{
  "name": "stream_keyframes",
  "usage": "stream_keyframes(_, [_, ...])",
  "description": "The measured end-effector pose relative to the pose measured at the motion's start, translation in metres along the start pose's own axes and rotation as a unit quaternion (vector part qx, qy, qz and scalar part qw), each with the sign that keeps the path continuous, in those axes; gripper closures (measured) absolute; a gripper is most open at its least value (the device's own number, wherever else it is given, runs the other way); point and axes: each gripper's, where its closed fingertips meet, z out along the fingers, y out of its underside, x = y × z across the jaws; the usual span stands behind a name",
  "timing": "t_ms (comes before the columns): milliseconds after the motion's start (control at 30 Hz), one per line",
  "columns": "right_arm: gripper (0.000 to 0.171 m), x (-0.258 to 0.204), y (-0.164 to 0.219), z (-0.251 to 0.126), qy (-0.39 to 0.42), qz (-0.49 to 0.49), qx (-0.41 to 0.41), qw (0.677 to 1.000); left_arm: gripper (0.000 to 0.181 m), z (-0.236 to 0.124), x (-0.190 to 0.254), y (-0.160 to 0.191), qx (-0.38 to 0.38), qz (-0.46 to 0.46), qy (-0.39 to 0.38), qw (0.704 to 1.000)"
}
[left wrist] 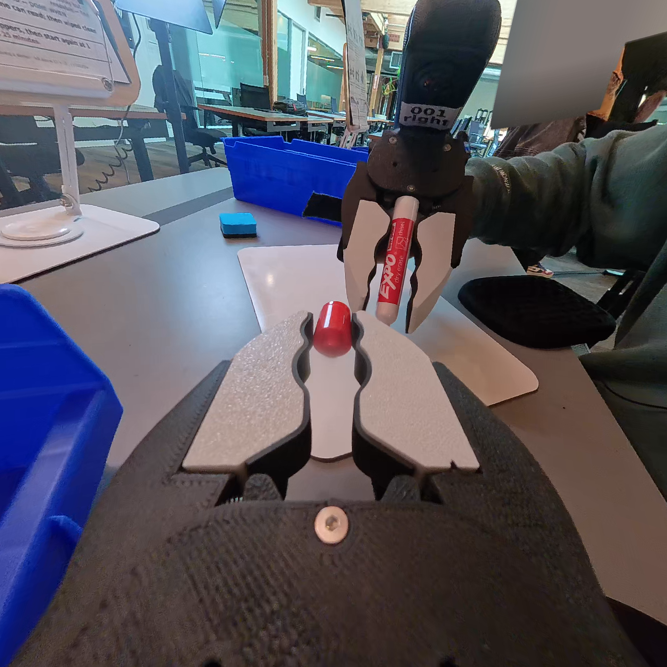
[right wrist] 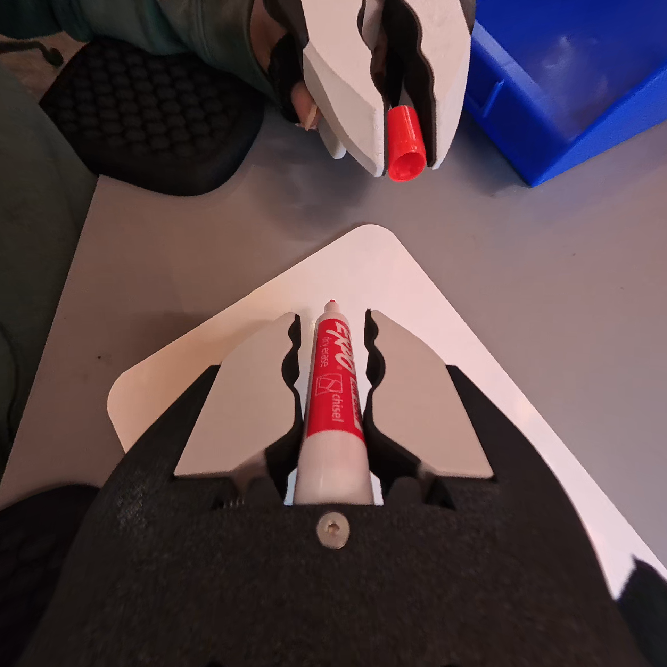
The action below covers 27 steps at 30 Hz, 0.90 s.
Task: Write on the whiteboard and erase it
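Above the whiteboard on the desk, the right hand-held gripper clamps the uncapped marker, tip just off the board. Beyond its corner, the left hand-held gripper pinches the red cap. Lower the tip gently, keeping the marker steep for an even stroke.

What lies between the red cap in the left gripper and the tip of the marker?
In the right wrist view, only bare grey table and the near corner of the whiteboard separate the cap from the marker.
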Motion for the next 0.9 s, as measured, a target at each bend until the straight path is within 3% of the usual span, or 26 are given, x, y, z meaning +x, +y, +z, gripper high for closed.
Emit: stream_keyframes(900, [0.139, 0.014, 0.012, 0.022, 0.012, 0.002, -0.103, 0.995, 0.161, 0.004, 0.002, 0.006, -0.019, 0.001, 0.000, 1.000])
